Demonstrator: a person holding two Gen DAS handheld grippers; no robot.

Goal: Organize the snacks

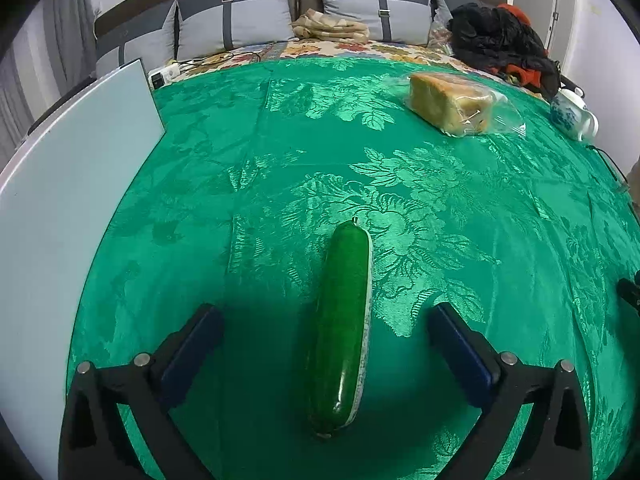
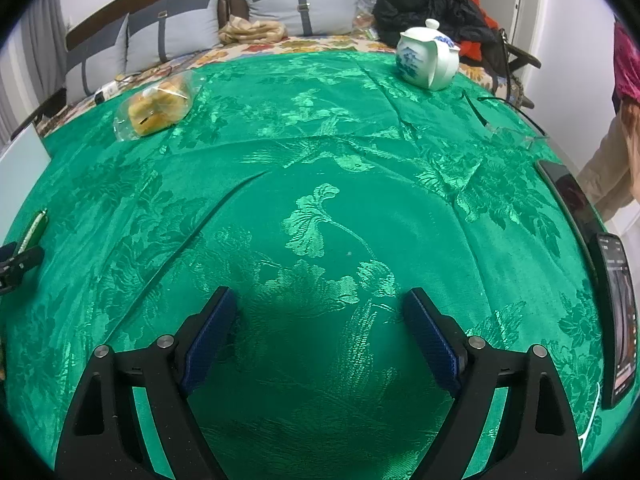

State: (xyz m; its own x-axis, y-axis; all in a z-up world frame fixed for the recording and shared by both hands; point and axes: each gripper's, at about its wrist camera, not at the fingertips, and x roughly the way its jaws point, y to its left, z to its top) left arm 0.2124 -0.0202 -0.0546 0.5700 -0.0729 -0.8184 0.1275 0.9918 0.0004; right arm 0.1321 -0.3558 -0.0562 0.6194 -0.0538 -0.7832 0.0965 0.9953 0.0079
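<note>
Left wrist view: left gripper, jaws spread wide, blue pads clear of everything. Between them, untouched, lies one green sausage-shaped snack in shiny casing with a pale seam down its side, lengthwise along the fingers, flat on the green floral tablecloth near the table's near edge. One bagged yellow loaf in clear plastic, toward the far right corner of the cloth. One white-and-blue teapot at the right edge, beyond the loaf. One pale flat board along the left edge. Past the far edge: grey cushions and a heap of dark clothing.

Right wrist view: right gripper, jaws standing apart, nothing between them but bare cloth. Bagged loaf at far left; teapot at the far edge, right of centre. Green snack just showing at the left edge, beside a finger of the left gripper. Two dark phones along the right edge.
</note>
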